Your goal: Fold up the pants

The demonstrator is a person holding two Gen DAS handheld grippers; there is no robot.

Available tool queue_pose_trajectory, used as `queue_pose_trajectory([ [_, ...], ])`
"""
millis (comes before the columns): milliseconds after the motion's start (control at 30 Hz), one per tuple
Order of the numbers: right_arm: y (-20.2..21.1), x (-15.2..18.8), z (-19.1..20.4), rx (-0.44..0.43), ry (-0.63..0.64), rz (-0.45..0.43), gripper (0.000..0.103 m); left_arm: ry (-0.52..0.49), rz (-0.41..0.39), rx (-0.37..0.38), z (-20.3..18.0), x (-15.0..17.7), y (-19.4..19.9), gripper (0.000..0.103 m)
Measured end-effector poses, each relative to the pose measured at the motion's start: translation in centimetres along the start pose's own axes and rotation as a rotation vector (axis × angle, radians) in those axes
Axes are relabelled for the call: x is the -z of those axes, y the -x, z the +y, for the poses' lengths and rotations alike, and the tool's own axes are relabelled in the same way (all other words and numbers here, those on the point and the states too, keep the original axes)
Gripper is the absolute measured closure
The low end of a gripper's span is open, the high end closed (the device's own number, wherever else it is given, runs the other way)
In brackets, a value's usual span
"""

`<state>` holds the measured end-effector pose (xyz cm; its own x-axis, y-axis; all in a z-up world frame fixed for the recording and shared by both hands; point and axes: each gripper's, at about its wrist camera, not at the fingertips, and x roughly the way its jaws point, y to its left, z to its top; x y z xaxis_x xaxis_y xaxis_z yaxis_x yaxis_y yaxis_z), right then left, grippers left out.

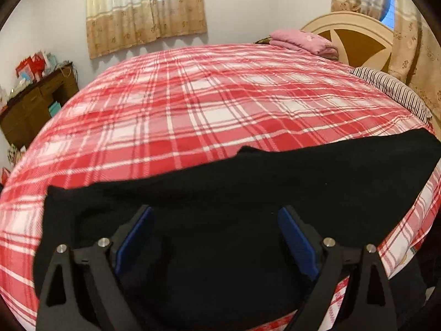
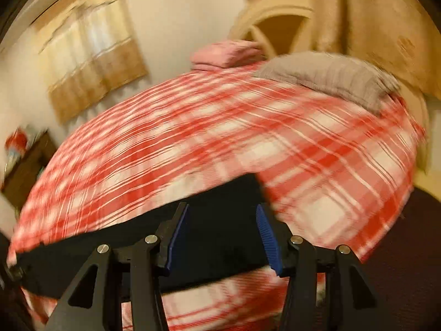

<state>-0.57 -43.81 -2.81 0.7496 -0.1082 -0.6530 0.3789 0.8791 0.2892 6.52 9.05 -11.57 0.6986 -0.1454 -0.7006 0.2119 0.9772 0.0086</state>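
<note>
I am holding both grippers over the black pants (image 1: 248, 193) lying flat on the plaid bed (image 1: 193, 104). My left gripper (image 1: 216, 215) and right gripper (image 2: 222, 212) have their jaws apart, gripping nothing. If I am pinching only one layer, the fold may become crooked.

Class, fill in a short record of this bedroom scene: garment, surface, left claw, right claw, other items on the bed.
garment: black pants, lying on the bed
surface: red plaid cover
left claw: open, over the pants
right claw: open, over the pants; view blurred
other items: pink bundle, striped pillow near the headboard
</note>
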Motion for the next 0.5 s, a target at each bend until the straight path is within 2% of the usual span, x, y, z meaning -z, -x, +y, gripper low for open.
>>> queue_pose_trajectory([
  [67, -0.1, 0.1, -1.4, -0.009, -0.039, 0.024, 0.052, 0.010, 0.010, 0.001, -0.1, 0.6, -0.1, 0.009],
  [167, -0.3, 0.6, -3.0, 0.008, -0.073, 0.036, 0.066, -0.021, 0.025, -0.047, -0.1, 1.3, -0.3, 0.009],
  [200, -0.3, 0.8, -3.5, 0.005, -0.087, 0.041, 0.074, -0.026, 0.029, -0.067, 0.1, 1.5, -0.3, 0.009],
  [233, -0.3, 1.0, -3.8, 0.004, -0.095, 0.043, 0.077, -0.024, 0.030, -0.078, 0.5, 1.6, -0.2, 0.009],
  [300, -0.3, 1.6, -4.7, 0.019, -0.103, 0.057, 0.077, -0.003, 0.029, -0.091, 1.5, 1.8, 0.1, 0.009],
  [367, -0.4, 1.8, -5.3, -0.001, -0.111, 0.065, 0.082, 0.022, 0.026, -0.115, 3.1, 2.1, 0.5, 0.009],
  [500, -0.9, 2.3, -3.7, -0.003, -0.017, 0.101, 0.082, 0.074, 0.031, -0.162, 5.9, 2.7, 0.8, 0.009],
])
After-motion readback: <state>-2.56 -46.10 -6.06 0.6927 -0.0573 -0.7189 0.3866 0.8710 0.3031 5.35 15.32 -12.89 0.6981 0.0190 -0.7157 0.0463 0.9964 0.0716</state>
